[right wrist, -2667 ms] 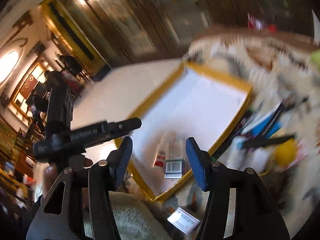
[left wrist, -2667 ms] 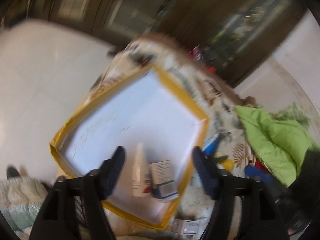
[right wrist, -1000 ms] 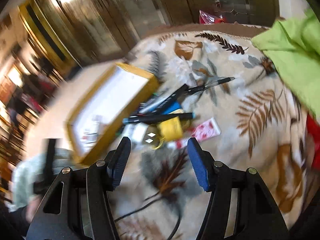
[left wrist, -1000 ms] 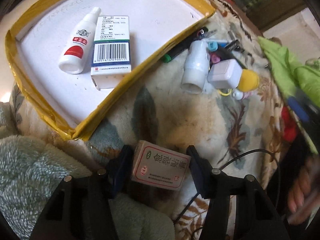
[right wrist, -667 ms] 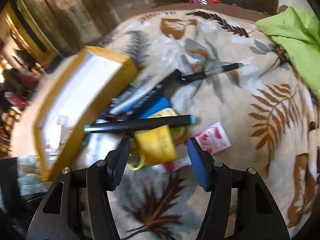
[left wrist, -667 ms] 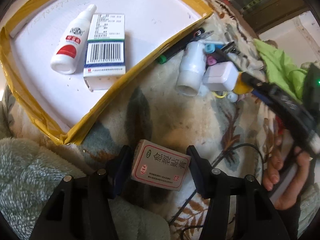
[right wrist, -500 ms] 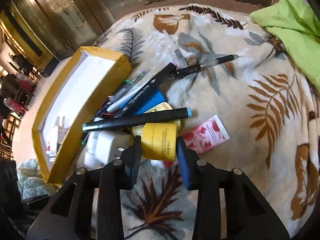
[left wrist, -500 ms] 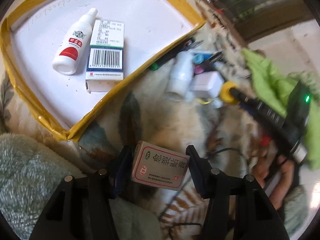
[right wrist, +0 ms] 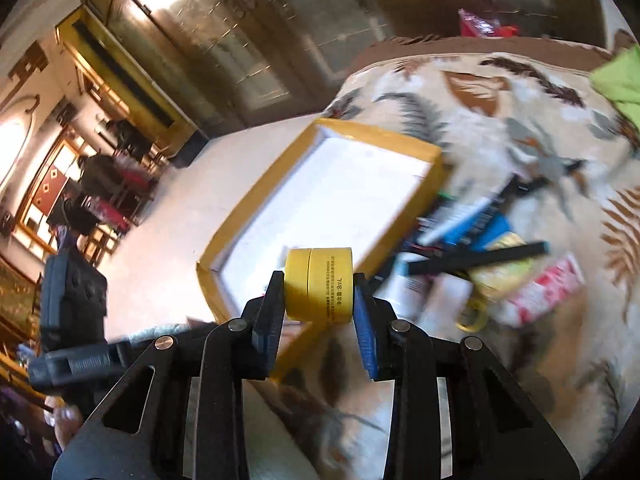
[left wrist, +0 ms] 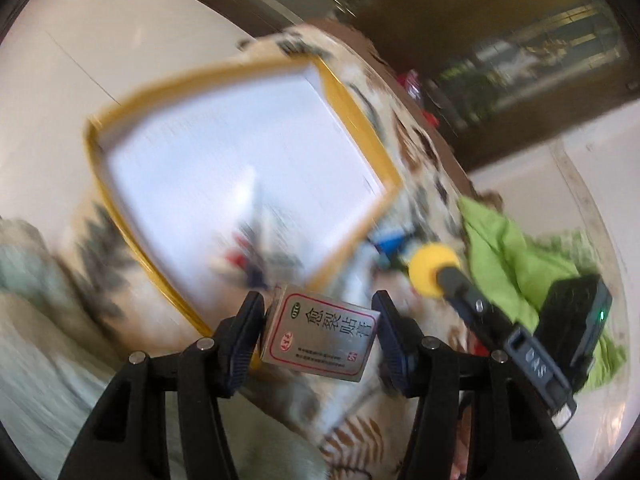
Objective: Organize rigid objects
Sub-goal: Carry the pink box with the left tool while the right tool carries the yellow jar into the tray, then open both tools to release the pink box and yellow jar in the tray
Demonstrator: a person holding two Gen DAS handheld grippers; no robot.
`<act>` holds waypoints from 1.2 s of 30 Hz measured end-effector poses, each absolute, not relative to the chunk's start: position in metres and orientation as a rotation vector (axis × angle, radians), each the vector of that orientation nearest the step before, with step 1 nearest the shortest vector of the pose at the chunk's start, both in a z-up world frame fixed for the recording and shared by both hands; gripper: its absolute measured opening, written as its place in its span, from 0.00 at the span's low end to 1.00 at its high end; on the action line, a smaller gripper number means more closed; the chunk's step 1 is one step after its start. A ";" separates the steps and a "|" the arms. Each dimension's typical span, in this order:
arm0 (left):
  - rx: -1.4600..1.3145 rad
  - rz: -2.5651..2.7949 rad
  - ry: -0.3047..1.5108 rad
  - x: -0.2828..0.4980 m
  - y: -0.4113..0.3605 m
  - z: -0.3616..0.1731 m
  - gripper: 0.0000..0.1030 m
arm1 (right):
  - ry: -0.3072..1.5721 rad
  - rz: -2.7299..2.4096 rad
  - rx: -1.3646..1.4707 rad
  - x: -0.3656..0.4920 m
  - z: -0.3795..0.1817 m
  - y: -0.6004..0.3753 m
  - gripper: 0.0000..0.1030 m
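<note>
Left wrist view: left tool [left wrist: 318,334] clamped a small printed carton [left wrist: 320,336], held just short of the yellow-rimmed tray's [left wrist: 352,120] near edge, probably for depositing there.

Right wrist view: right tool [right wrist: 319,308] gripped a yellow jar [right wrist: 319,289] by its flat ends, over the tray's [right wrist: 376,132] near corner, likely tray-bound too.

- The white floor of the yellow-edged tray [right wrist: 416,148] is bare over its far part, so room is left there.
- The tray's near corner is occupied by small items, blurred in the left wrist view.
- The blanket [right wrist: 500,92] just beside the tray's right wall is crowded with a heap of pens and packets [right wrist: 476,240].
- Open blanket is left beyond the heap.
- Further right, the blanket is covered by a green cloth [left wrist: 512,256].
</note>
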State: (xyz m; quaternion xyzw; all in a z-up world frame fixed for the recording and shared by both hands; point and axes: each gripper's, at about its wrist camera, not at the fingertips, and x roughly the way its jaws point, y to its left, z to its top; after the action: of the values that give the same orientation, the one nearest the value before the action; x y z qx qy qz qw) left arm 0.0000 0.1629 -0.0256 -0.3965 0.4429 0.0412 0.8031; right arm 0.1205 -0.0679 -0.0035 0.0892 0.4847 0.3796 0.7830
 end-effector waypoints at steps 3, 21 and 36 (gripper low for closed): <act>-0.805 0.169 0.949 0.017 0.189 -0.027 0.54 | 1.057 0.817 0.162 0.128 -0.007 -0.040 0.31; -0.748 0.282 1.080 0.075 0.232 -0.086 0.55 | 1.182 0.707 -0.023 0.172 -0.080 0.043 0.31; -0.755 0.208 0.951 0.059 0.226 -0.057 0.74 | 1.105 0.816 0.123 0.161 -0.022 -0.002 0.60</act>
State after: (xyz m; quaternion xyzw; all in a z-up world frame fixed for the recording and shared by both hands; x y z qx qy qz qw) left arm 0.0592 0.2258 -0.0573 -0.3539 0.4459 0.0975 0.8163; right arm 0.1607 -0.0017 -0.0216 0.0568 0.5099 0.3765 0.7714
